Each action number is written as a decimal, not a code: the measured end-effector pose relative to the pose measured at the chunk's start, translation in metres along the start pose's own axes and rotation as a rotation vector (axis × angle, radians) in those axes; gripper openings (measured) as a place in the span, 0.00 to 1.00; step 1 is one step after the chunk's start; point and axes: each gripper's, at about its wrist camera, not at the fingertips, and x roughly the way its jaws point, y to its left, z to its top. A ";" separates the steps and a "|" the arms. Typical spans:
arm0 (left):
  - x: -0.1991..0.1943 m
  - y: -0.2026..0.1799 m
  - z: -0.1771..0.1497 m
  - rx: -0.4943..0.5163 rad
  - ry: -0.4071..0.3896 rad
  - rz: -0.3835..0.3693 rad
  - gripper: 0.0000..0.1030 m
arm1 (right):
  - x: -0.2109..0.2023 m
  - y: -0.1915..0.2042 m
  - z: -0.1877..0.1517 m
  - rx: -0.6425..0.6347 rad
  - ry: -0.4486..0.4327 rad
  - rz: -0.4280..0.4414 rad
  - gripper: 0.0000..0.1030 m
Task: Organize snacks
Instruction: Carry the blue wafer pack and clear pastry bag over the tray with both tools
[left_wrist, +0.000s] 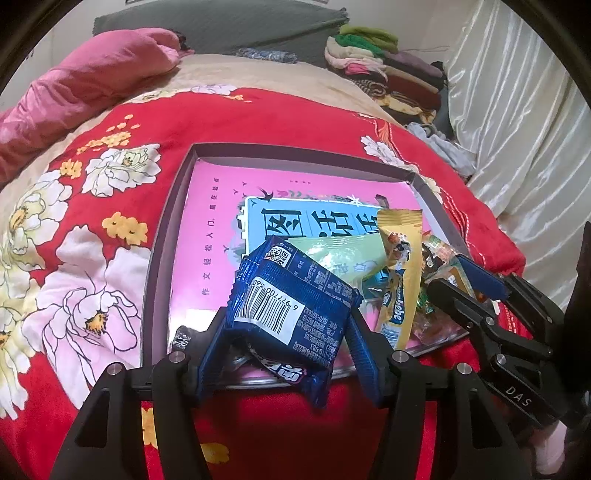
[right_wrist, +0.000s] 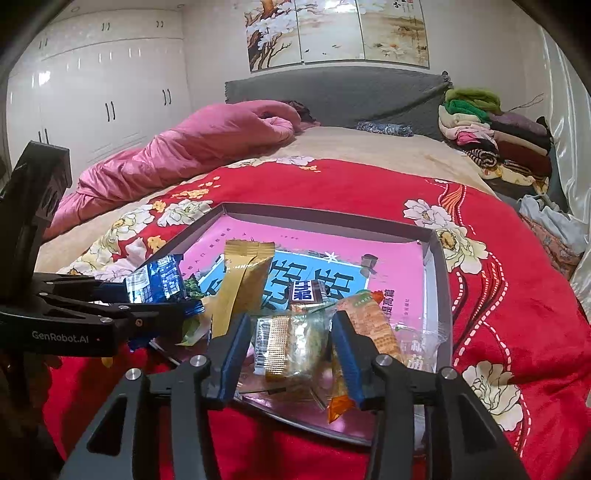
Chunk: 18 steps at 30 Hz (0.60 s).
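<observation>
A shallow grey box (left_wrist: 162, 236) with a pink printed floor lies on the red flowered bedspread; it also shows in the right wrist view (right_wrist: 439, 280). Snacks are piled at its near end. My left gripper (left_wrist: 288, 332) is shut on a blue barcode snack packet (left_wrist: 288, 302), held above the box's near edge; the packet also shows in the right wrist view (right_wrist: 155, 282). My right gripper (right_wrist: 291, 339) has its jaws around a clear packet with a gold strip (right_wrist: 291, 339), touching its sides. A yellow stick pack (right_wrist: 243, 280), a brown candy (right_wrist: 306, 291) and an orange packet (right_wrist: 369, 325) lie beside it.
A pink quilt (right_wrist: 192, 147) lies at the far left of the bed. A stack of folded clothes (right_wrist: 491, 133) sits at the far right by the grey headboard (right_wrist: 332, 96). White wardrobes (right_wrist: 92, 92) stand left. White curtain (left_wrist: 517, 122) hangs at the right.
</observation>
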 end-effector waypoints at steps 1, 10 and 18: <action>0.000 0.000 0.000 -0.001 0.001 -0.002 0.62 | 0.000 0.000 0.000 -0.003 0.001 -0.003 0.45; 0.001 -0.001 -0.001 -0.001 0.004 -0.004 0.63 | -0.005 -0.003 0.000 -0.002 -0.008 -0.031 0.48; -0.001 -0.004 -0.001 0.007 0.004 -0.001 0.66 | -0.008 -0.004 0.001 -0.004 -0.018 -0.038 0.50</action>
